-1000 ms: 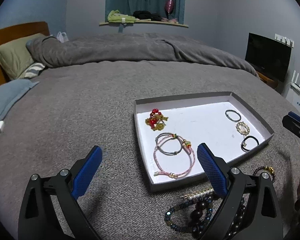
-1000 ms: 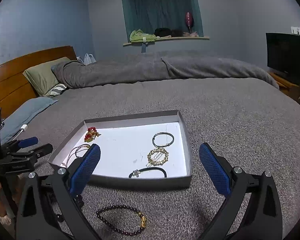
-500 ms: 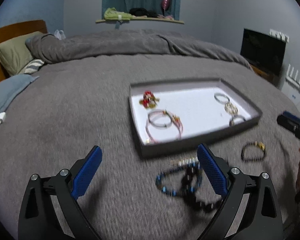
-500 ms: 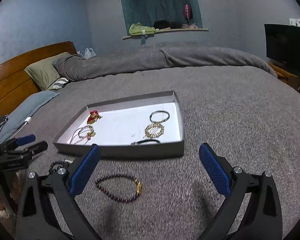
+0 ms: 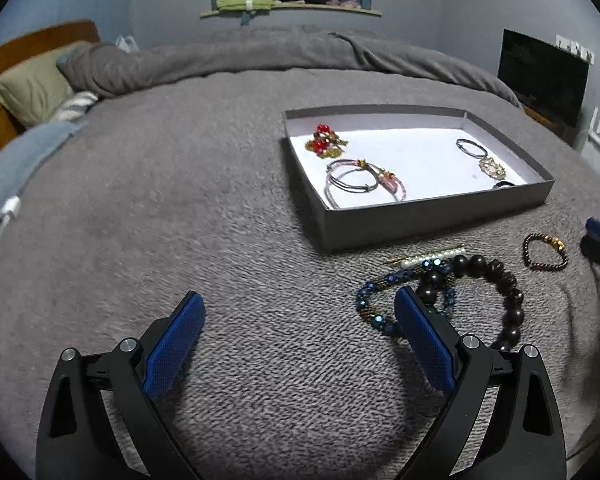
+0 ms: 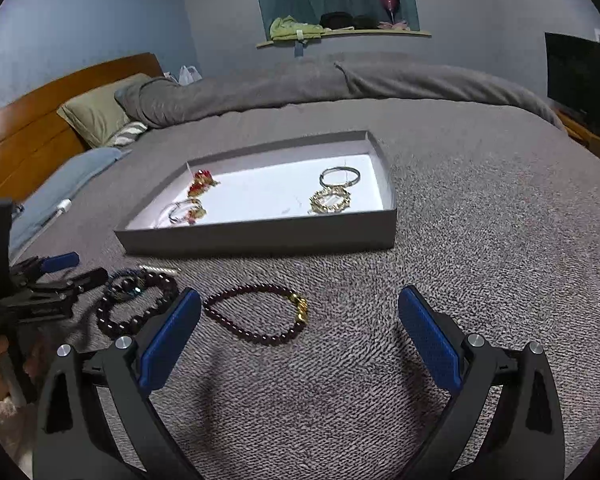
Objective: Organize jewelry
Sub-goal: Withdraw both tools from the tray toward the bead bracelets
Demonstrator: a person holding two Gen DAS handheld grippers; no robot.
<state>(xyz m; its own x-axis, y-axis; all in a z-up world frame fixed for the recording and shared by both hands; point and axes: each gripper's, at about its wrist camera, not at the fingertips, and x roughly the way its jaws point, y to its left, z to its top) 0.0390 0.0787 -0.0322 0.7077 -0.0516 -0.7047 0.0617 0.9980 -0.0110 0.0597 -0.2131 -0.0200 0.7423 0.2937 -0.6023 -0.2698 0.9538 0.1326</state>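
1. Landmark: grey tray (image 6: 256, 236) on the bed. It holds several pieces already; four are loose on the blanket along its near wall.
2. Right gripper (image 6: 300, 328): fingers spread wide, holding nothing. Left gripper (image 5: 298, 330): same.
3. Likely next pick: garnet bracelet (image 6: 256, 316), just in front of the tray's near wall, dead ahead between the right fingers, long axis across the gap.
4. Right is nearer; left sits by the dark bead bracelet (image 5: 496, 300), blue bracelet (image 5: 384, 292) and pearl pin (image 5: 428, 258).
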